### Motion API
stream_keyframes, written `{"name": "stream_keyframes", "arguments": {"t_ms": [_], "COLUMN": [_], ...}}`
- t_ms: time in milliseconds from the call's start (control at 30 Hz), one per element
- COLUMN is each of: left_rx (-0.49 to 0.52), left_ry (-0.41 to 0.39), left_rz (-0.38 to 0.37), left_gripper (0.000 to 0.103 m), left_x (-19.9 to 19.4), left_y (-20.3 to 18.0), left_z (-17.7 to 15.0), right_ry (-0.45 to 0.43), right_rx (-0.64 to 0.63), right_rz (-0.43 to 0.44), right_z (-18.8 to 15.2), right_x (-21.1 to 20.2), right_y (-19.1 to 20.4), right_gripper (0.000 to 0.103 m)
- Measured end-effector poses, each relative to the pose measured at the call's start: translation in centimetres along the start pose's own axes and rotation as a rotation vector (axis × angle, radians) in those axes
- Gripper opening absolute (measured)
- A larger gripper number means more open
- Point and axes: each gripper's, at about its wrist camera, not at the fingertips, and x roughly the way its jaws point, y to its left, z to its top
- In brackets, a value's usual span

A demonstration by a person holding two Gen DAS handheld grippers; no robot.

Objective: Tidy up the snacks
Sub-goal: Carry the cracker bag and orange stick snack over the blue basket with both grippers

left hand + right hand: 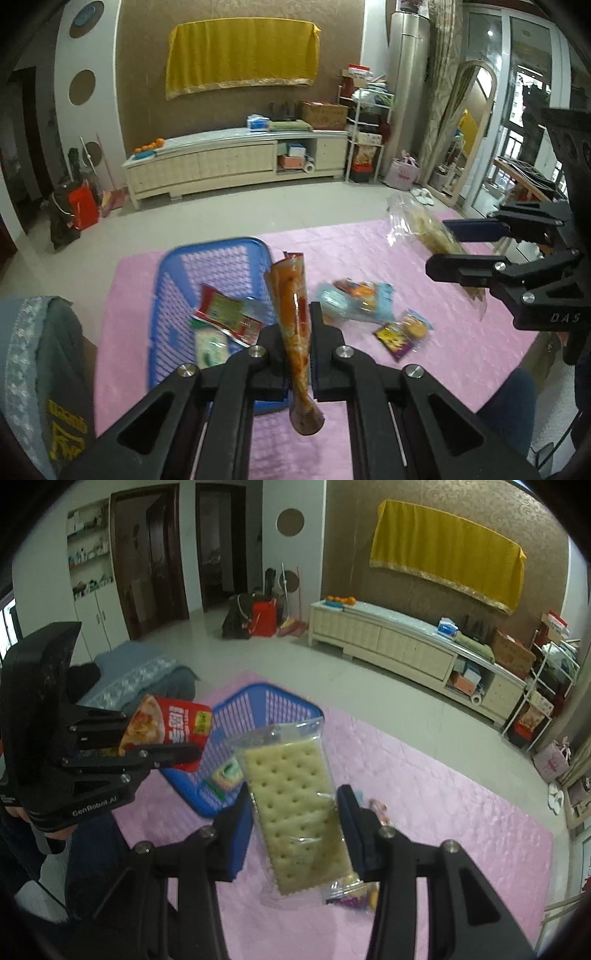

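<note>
Partway — left gripper jaws pinching sauce pouch; right gripper clamping cracker pack; two packets in blue basket beyond left jaws; three loose on pink mat — unsorted.

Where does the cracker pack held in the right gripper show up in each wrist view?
Left wrist view: cracker pack at the right edge, seen edge-on between the right gripper's fingers, above the pink mat.
Right wrist view: cracker pack centre, face-on, clamped between both fingers.
Shared landmark: blue basket on the mat.
</note>
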Motion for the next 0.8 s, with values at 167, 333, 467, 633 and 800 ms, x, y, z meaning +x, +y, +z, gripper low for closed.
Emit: {"name": "stream_keyframes", "arguments": {"t_ms": [167, 333, 467, 633, 800], "left_rx": [-0.003, -0.016, -0.04, -0.077, -0.123], "left_ry": [-0.007, -0.008, 0.002, 0.037, 0.068], "left_rz": [0.04, 0.055, 0.065, 0.074, 0.083], "left_gripper": [0.007, 0.007, 0.007, 0.007, 0.007], "left_x": [0.0, 0.5, 1.4, 3.6, 5.5], "left_y": [3.1, 5.3, 7.1, 9.5, 11.4], "left_z": [1.4, 1.9, 1.4, 0.5, -0.6], "right_ry": [-0.015, 0.006, 0.041, 0.095, 0.152], "right_rx": [0.035, 0.05, 0.057, 0.027, -0.078], "right_rz": [0.017, 0.052, 0.077, 0.101, 0.11], "right_z": [2.4, 4.7, 5.5, 5.3, 4.2], "right_x": [1.9, 5.1, 8.4, 12.6, 16.3], "right_y": [0.8, 1.7, 2.4, 3.7, 5.2], "right_gripper": [0.049, 0.049, 0.049, 0.049, 0.049]}}
